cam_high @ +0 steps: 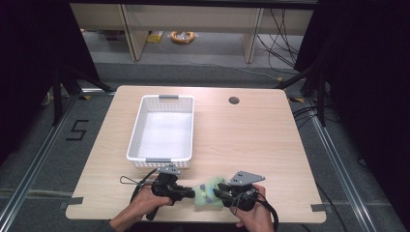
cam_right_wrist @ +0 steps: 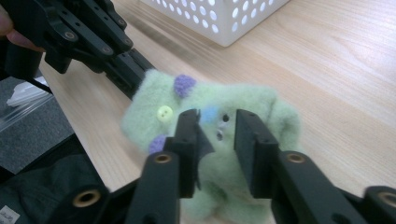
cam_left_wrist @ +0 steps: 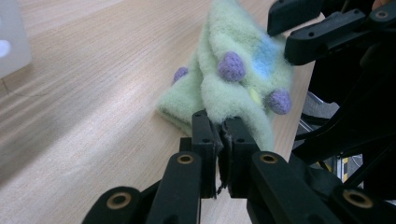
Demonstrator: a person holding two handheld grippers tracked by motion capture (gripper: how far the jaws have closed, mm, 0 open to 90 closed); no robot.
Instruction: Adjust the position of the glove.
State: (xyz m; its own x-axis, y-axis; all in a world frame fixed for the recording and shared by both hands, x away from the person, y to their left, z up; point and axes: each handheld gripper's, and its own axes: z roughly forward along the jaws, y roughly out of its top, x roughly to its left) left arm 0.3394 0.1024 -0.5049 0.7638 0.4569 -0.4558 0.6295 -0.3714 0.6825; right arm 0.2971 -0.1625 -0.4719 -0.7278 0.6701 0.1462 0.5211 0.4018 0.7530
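Left gripper: clenched on one edge of the green fleece cloth, black jaws nearly together, the soft fabric pinched between the pads, as seen in the left gripper view. Held in the left hand at the near edge of the table.

Right gripper: jaws parted, a gap between them, the cloth lying in that gap and behind it, pads not pressing on it in the right gripper view. Held in the right hand, pointing toward the left gripper from the other side of the cloth.

Cloth: pale green, fluffy, with purple bobbles, a blue patch and a small yellow button. Bunched and partly lifted between the two grippers, near the front edge of the table, lower part touching the wood.

White basket: plastic, with holes in the walls, standing just behind the grippers, toward the left half of the table. Apart from the cloth.

Farther back: a round dark hole in the tabletop, then grey floor.
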